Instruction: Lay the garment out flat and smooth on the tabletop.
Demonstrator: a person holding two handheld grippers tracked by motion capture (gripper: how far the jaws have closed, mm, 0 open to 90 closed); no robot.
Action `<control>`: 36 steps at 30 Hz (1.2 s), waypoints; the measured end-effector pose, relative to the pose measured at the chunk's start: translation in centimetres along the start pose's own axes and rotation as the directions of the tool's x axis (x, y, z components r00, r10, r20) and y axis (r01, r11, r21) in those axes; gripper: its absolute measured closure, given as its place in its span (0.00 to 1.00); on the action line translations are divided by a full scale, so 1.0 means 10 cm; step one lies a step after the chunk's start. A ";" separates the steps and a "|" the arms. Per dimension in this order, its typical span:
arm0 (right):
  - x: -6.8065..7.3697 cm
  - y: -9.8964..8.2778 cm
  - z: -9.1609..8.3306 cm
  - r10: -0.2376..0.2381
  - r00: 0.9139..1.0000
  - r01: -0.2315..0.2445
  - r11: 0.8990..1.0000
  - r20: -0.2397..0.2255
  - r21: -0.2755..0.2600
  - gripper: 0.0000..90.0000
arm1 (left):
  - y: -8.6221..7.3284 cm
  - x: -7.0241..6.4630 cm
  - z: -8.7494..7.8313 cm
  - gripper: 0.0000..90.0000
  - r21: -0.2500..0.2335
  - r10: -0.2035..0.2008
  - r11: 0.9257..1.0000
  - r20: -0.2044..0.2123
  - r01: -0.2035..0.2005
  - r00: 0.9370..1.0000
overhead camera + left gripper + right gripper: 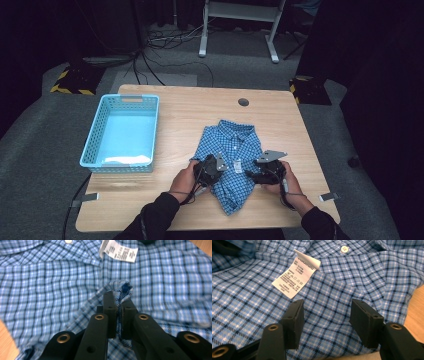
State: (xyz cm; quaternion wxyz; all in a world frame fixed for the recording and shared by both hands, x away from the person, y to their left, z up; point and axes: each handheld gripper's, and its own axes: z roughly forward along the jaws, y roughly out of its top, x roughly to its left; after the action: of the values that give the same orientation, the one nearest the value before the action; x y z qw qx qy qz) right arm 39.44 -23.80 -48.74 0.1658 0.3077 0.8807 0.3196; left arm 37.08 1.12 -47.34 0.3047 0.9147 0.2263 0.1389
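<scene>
A blue checked shirt (231, 142) lies folded on the wooden table (180, 107), collar toward the far side. My left gripper (117, 293) is shut on a raised fold of the shirt's cloth (119, 286), pinched between its jaws. In the high view the left gripper (212, 167) sits at the shirt's left edge. My right gripper (325, 307) stands open over flat cloth just below the white care label (295, 277), with nothing pinched. In the high view the right gripper (257, 175) is at the shirt's right side. The label (118, 252) also lies beyond the left jaws.
A light blue plastic basket (131, 97) stands at the table's left, with something white on its floor. A round cable hole (243, 102) sits near the far edge. A white button (344, 249) shows near the collar. Bare wood lies right of the shirt (415, 312).
</scene>
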 end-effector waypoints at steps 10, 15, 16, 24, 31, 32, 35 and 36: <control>-0.07 0.07 0.07 0.012 0.999 -0.012 1.000 0.029 0.003 0.50 | -0.19 0.04 -0.25 0.96 -0.019 -0.010 1.000 0.003 0.010 1.000; -0.09 0.09 0.09 0.016 0.999 -0.016 1.000 0.038 0.002 0.50 | -0.31 0.01 -0.35 0.96 -0.024 -0.007 1.000 0.009 0.008 1.000; -0.10 0.09 0.09 0.013 0.999 -0.013 1.000 0.038 0.002 0.50 | -0.33 0.01 -0.36 0.96 -0.025 -0.011 1.000 0.011 0.011 1.000; -0.10 0.09 0.10 0.006 0.999 -0.006 1.000 0.042 -0.002 0.50 | -0.48 -0.03 -0.52 0.96 -0.036 -0.019 0.999 0.024 0.020 1.000; -0.10 0.09 0.10 0.005 0.999 -0.005 1.000 0.040 -0.005 0.50 | -0.64 -0.10 -0.58 0.94 -0.020 -0.034 0.999 0.049 0.035 0.998; -0.10 0.09 0.10 0.006 0.999 -0.006 1.000 0.040 -0.005 0.50 | -0.65 -0.10 -0.58 0.94 -0.013 -0.034 0.999 0.054 0.035 0.998; -0.10 0.09 0.10 0.001 0.999 -0.001 1.000 0.041 -0.005 0.50 | -0.70 -0.12 -0.60 0.93 -0.011 -0.040 0.999 0.057 0.041 0.998; -0.10 0.09 0.10 0.000 0.999 0.000 1.000 0.041 -0.005 0.50 | -0.72 -0.12 -0.61 0.93 -0.012 -0.044 0.999 0.058 0.045 0.997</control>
State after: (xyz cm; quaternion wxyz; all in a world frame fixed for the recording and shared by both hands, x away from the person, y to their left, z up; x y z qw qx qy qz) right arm 41.06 -23.43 -48.77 0.1847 0.3138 0.8763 0.3154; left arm 31.30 8.64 -47.22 0.3204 0.9110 0.2366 0.1071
